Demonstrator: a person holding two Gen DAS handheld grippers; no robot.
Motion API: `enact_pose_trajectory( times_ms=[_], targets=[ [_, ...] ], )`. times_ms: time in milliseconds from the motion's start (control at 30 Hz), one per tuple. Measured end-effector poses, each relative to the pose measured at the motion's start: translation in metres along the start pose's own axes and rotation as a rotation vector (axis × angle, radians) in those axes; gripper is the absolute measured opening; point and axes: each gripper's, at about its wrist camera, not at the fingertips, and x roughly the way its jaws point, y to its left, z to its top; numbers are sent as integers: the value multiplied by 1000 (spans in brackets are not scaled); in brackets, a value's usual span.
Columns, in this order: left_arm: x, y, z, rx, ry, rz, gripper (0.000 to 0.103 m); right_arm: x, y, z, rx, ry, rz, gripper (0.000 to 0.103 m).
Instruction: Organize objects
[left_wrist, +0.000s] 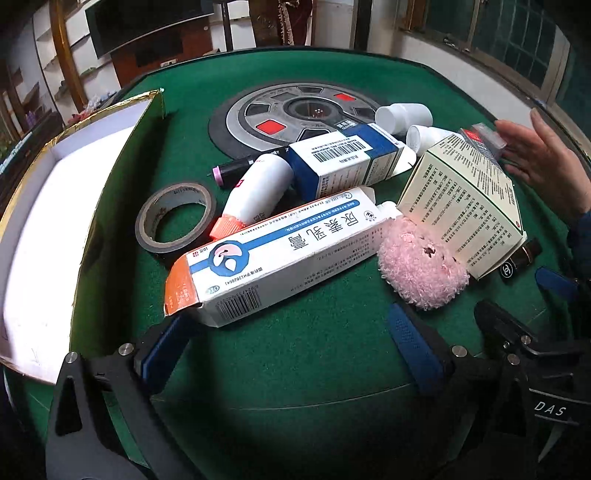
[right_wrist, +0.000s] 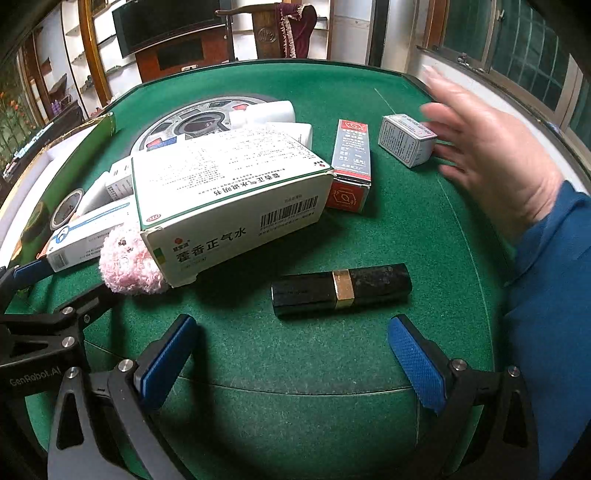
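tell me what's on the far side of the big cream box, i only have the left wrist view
observer: A slim red and grey box lies flat beside its right end.
operator: are the right tongs holding anything
observer: No, the right tongs are open with nothing between them.
operator: what's nearest to them
observer: A black tube with a gold band, lying on its side just ahead of them.
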Motion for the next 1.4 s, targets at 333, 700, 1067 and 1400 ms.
enact_pose_trajectory(
  times_ms=[333, 700, 1067, 1400],
  targets=[
    [0, -1, 2, 0, 1, 0, 103, 0, 0, 1, 0, 0, 0, 103],
    [1, -2, 2, 0, 1, 1, 103, 0, 0, 1, 1, 1, -1, 103],
    [1, -3, 2, 0, 1, 1, 103, 0, 0, 1, 1, 1, -1, 103],
    [1, -4, 3, 0, 1, 1, 103, -1, 0, 1, 1, 1, -2, 103]
  ],
)
